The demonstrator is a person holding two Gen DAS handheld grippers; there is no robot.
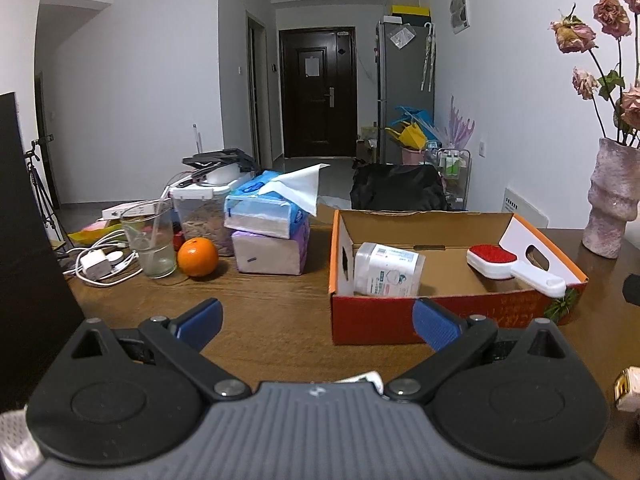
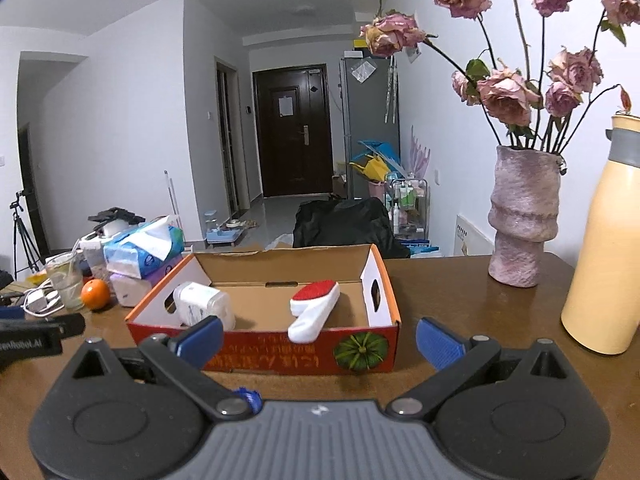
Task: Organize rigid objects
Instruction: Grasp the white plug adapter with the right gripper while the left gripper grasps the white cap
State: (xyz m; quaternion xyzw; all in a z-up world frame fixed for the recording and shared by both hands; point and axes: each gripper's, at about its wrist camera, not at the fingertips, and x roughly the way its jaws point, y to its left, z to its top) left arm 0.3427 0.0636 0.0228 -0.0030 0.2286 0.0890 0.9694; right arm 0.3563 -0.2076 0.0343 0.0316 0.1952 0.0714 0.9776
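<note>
Both grippers, left (image 1: pixel 316 322) and right (image 2: pixel 318 340), gape wide and empty at frame bottom. Mid-frame, the box (image 2: pixel 280 350) holds a brush (image 2: pixel 314 308) and a jar (image 2: pixel 206 308).

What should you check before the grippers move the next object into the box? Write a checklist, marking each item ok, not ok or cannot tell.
1. Left gripper open and holding nothing: ok.
2. Right gripper open and holding nothing: ok.
3. Box open at the top, upright on the table: ok.
4. Bare floor left in the box between the jar and the brush: ok.
5. Next object chosen and in reach: cannot tell; only slivers of things show under each gripper.
6. Vase and bottle stand apart from the box: ok.
</note>
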